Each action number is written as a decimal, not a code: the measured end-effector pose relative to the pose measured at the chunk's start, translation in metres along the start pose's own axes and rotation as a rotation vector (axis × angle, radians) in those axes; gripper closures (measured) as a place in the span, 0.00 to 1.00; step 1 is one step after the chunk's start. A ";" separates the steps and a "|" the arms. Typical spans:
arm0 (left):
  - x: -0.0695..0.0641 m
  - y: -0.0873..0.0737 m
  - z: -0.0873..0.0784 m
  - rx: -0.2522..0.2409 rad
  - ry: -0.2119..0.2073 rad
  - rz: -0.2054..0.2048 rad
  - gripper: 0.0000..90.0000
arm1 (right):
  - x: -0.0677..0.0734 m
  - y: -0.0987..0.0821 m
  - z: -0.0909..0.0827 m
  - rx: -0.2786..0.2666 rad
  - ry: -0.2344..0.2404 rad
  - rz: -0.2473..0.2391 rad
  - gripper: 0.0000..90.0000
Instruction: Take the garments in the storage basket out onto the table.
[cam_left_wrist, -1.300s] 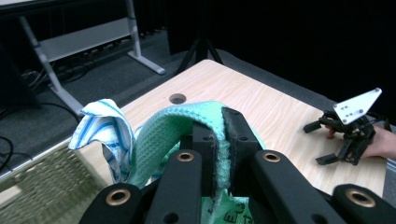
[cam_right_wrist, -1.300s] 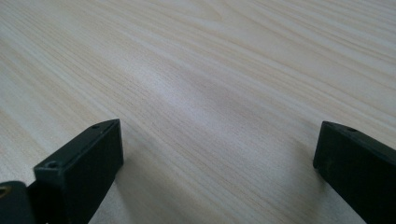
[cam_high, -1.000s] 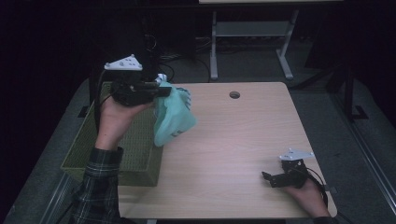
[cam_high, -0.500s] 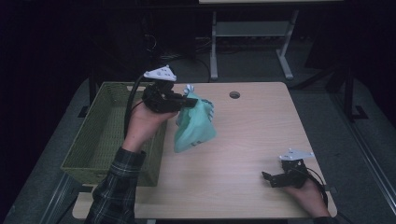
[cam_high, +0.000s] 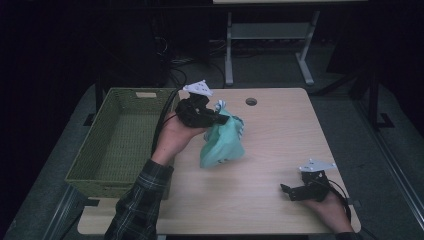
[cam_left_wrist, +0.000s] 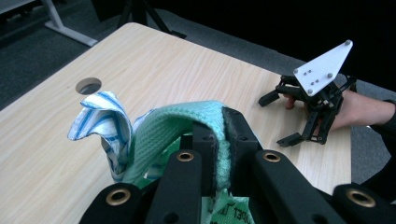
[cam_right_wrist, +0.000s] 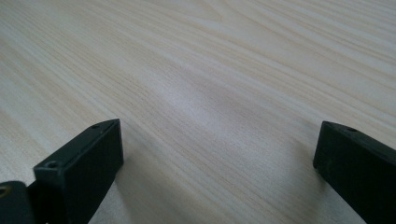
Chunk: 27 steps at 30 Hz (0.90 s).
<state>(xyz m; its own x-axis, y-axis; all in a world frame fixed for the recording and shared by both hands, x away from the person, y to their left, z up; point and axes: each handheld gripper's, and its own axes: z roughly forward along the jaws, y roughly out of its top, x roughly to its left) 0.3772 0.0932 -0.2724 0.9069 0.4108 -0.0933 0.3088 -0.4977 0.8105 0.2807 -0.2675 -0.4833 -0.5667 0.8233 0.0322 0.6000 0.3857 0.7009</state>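
My left gripper (cam_high: 219, 120) is over the table just right of the basket, shut on a mint-green waffle cloth (cam_high: 222, 144) that hangs from it, its lower end at or just above the tabletop. In the left gripper view the two jaws pinch a fold of the green cloth (cam_left_wrist: 180, 125), and a white cloth with blue stripes (cam_left_wrist: 105, 120) sticks up beside it. My right gripper (cam_high: 289, 191) rests on the table near the front right corner, open; in the right gripper view its jaws (cam_right_wrist: 219, 154) stand wide apart over bare wood.
A green woven basket (cam_high: 89, 134) sits at the table's left edge, with nothing visible inside. The light wooden table (cam_high: 285, 135) has a round cable hole (cam_high: 251, 101) near its far edge. A desk frame and cables stand on the dark floor beyond.
My left hand has carried the hanging cloth rightward from beside the basket out over the table and lowered it. The right gripper has stayed put.
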 end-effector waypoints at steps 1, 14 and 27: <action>-0.001 0.000 0.003 0.000 -0.005 -0.003 0.94 | 0.000 0.000 0.000 0.000 0.000 0.000 0.01; -0.007 -0.009 0.045 0.060 -0.037 0.017 0.94 | 0.000 0.000 0.000 0.000 0.000 0.002 0.01; -0.014 -0.029 0.084 0.142 -0.033 0.011 0.93 | 0.000 0.000 0.000 0.000 0.000 -0.001 0.01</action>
<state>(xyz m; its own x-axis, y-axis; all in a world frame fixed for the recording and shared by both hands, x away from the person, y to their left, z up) 0.3797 0.0377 -0.3435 0.9188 0.3804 -0.1057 0.3339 -0.6058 0.7222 0.2808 -0.2676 -0.4833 -0.5673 0.8229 0.0314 0.5993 0.3864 0.7011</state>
